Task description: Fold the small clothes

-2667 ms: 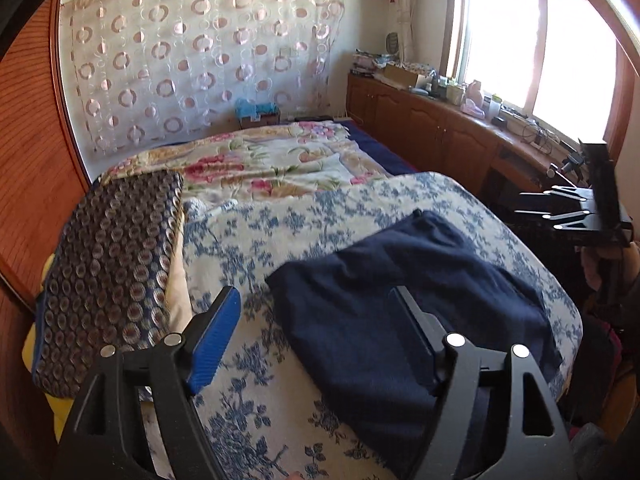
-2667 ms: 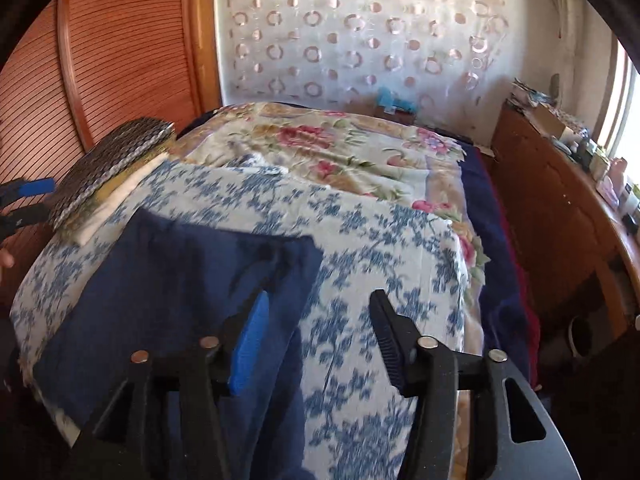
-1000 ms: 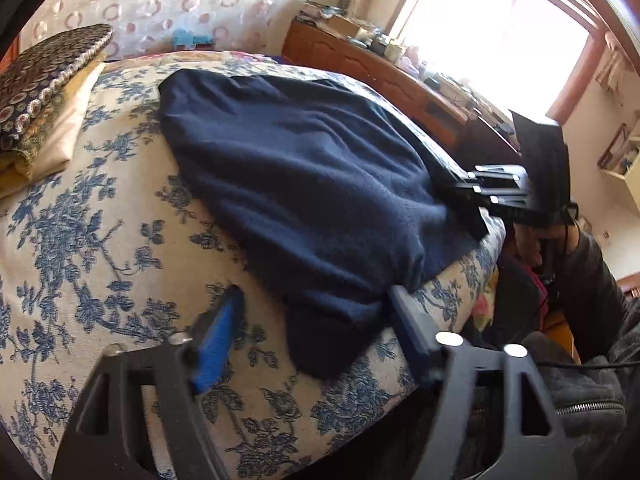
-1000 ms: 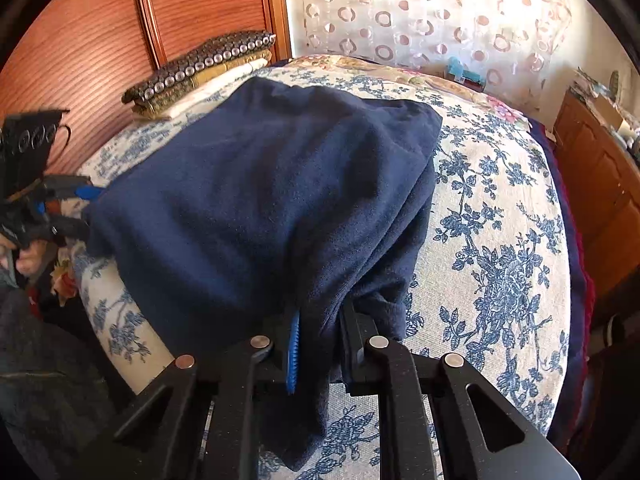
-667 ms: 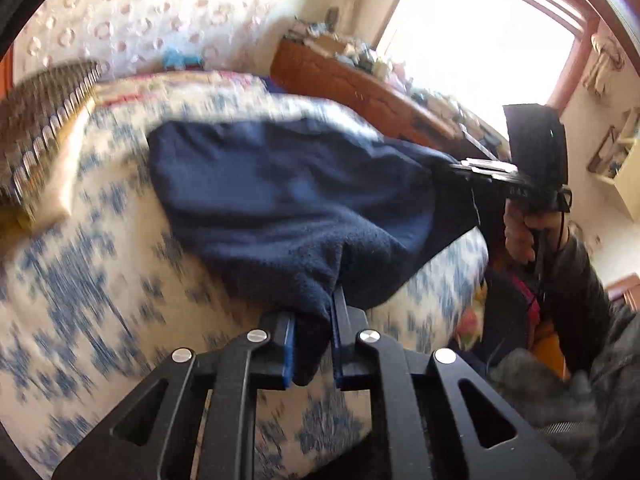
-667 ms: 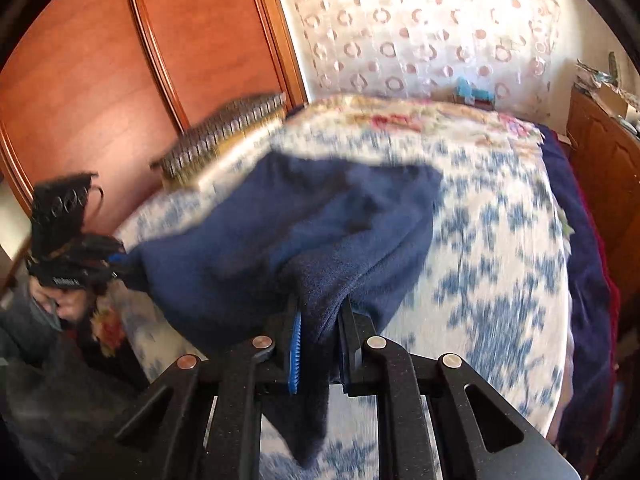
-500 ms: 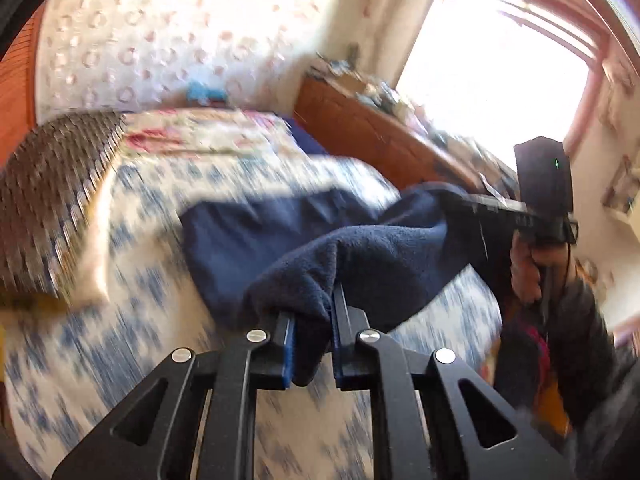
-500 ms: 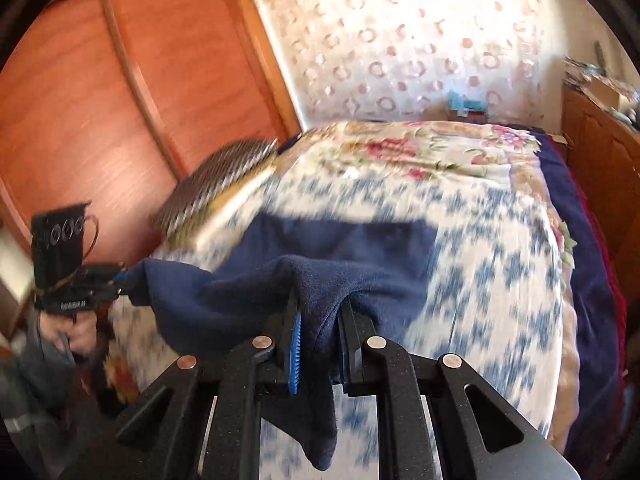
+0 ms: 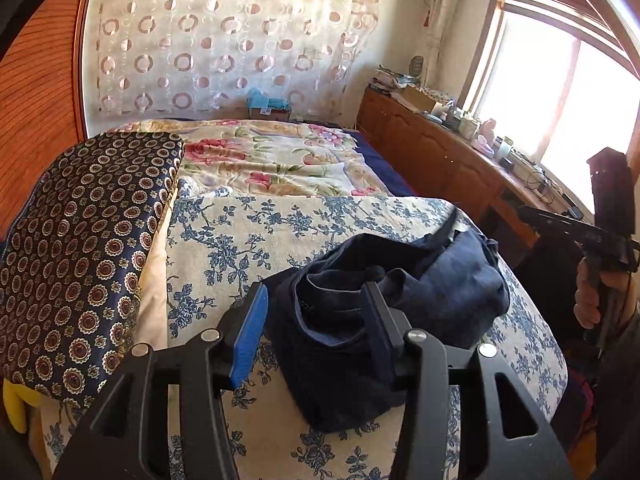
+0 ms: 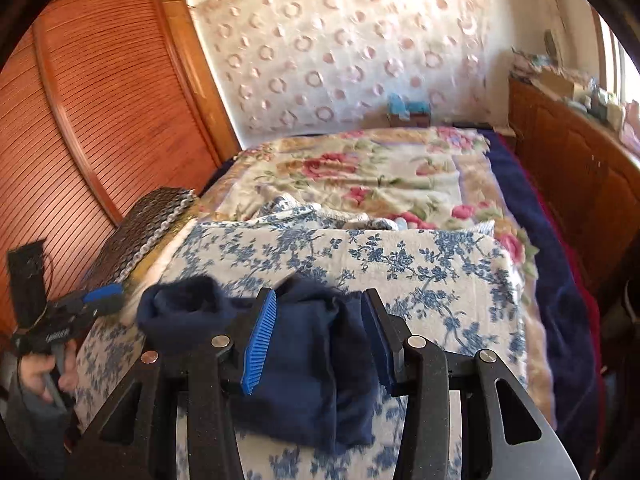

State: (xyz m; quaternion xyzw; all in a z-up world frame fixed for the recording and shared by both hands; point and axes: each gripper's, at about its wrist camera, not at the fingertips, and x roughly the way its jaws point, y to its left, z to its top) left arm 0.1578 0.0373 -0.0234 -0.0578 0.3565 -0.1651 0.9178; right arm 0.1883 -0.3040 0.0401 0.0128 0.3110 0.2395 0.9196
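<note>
Navy garment [image 9: 384,320] bunched on bed [image 9: 248,240]; collar visible left wrist only.

Bunched garment [image 9: 420,300] on quilt [image 9: 248,236], cushion [image 9: 84,248] to its left.

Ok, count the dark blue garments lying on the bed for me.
1. The navy garment lies bunched on the blue floral cover near the bed's near edge, in front of both open tools. More may be hidden.
</note>
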